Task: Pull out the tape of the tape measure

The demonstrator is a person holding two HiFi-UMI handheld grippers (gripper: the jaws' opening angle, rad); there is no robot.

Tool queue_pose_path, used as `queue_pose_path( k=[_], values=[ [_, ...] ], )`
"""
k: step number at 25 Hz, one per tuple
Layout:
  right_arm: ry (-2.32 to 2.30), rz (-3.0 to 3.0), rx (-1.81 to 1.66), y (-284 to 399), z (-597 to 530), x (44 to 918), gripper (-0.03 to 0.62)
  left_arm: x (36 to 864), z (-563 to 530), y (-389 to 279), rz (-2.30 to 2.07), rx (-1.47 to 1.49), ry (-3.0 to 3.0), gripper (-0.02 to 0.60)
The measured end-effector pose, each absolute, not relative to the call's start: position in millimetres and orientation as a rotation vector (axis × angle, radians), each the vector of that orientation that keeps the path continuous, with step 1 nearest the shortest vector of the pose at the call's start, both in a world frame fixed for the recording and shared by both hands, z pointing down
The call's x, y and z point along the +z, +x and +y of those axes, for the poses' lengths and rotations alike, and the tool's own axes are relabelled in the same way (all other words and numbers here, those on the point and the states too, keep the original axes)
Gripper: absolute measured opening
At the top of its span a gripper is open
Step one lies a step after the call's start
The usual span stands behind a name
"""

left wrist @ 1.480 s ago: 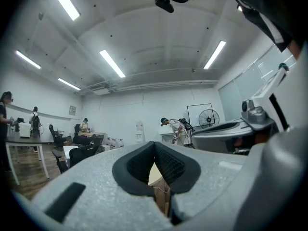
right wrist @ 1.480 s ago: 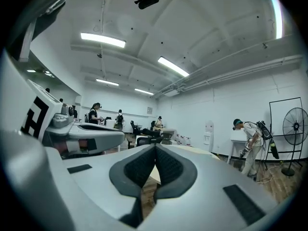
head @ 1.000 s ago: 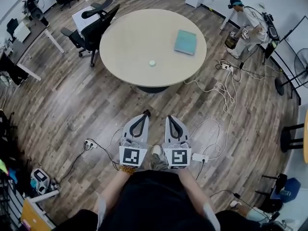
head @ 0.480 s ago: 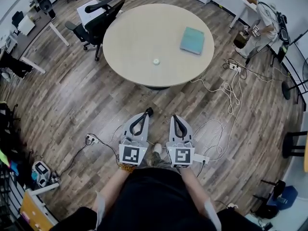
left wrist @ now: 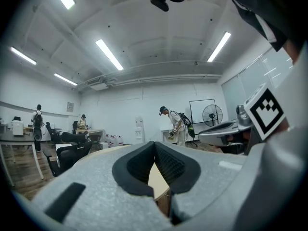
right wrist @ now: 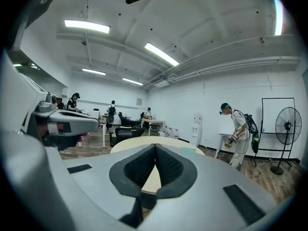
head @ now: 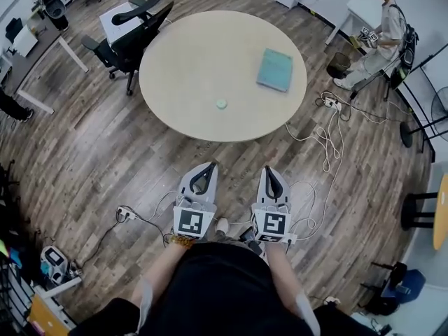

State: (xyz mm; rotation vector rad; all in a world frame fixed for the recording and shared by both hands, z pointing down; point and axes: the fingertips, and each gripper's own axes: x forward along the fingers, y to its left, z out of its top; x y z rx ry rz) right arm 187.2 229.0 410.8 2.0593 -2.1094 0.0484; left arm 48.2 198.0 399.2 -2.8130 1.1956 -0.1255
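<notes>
A small round pale-green tape measure (head: pixel 221 103) lies on the round beige table (head: pixel 189 54), near its front edge. A teal book (head: pixel 274 69) lies on the table's right side. My left gripper (head: pixel 212 164) and right gripper (head: pixel 267 168) are side by side over the wooden floor, just short of the table and pointing at it. Both are shut with nothing between the pads. In the left gripper view the left gripper (left wrist: pixel 155 143) shows closed tips with the table edge beyond them. The right gripper (right wrist: pixel 155 146) looks the same in its own view.
Black office chairs (head: pixel 129 37) stand at the table's far left. White cables (head: pixel 325 135) and a power strip (head: pixel 122 212) lie on the floor right and left of me. A person (head: pixel 381 30) stands at the back right, and a stool (head: pixel 413 212) is at the right.
Both grippers and I have moved forward toward the table; its front edge is now nearer to the fingertips. The jaws stay shut.
</notes>
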Motion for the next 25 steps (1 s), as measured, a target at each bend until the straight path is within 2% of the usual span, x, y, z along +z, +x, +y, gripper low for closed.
queue_pose_path(
  k=[12, 25],
  values=[
    [2.025, -2.068, 0.001, 158, 109, 403, 0.000, 404, 89, 28, 1.173, -0.121, -2.879, 0.008],
    [2.001, -2.033, 0.012, 127, 28, 408, 0.000, 430, 9, 21, 1.050, -0.166, -2.919, 0.029]
  ],
)
